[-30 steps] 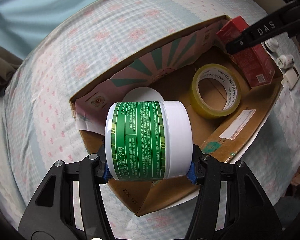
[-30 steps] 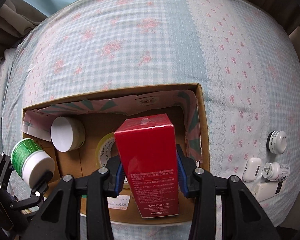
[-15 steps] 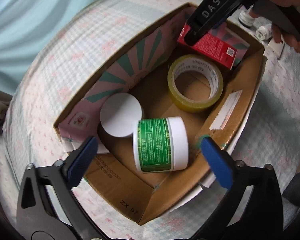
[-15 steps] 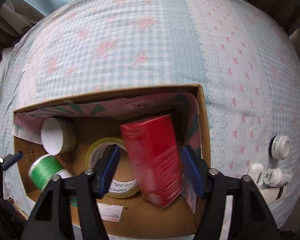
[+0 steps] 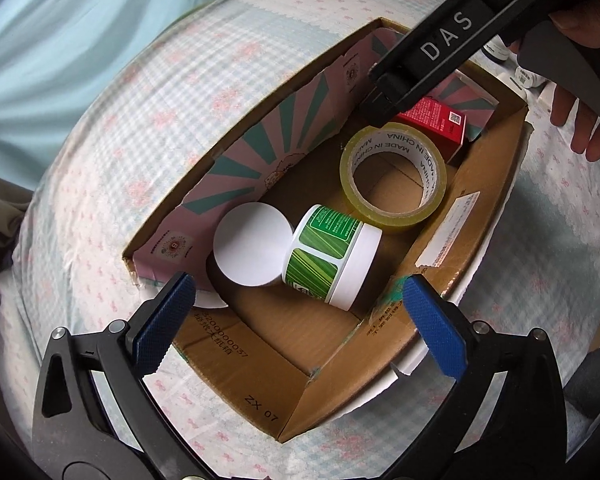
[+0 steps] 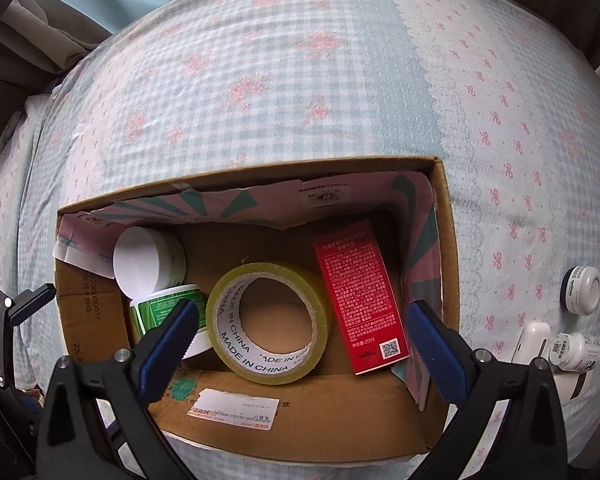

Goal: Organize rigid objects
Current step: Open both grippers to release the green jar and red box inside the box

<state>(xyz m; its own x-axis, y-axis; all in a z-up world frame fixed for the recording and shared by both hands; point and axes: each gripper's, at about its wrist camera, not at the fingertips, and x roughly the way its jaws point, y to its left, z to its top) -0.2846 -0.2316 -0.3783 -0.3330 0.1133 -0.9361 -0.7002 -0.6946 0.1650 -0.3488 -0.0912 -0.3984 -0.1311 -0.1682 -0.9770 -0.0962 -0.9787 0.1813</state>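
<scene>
Left gripper (image 5: 300,320): held wide apart above the near end of the box, nothing between its pads.
Right gripper (image 6: 304,340): spread wide, nothing gripped.
Cardboard box (image 6: 300,420): set on the bed (image 6: 300,80).
Green jar (image 5: 332,256): laid on its side in the box, touching the white-lidded jar (image 5: 252,244).
Tape roll (image 6: 268,322): flat, mid-box.
Red carton (image 6: 360,296): laid beside the tape.

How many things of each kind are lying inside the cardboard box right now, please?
Jars: 2, one green-labelled, one white
Tape rolls: 1
Red cartons: 1
Total: 4 in the cardboard box
</scene>
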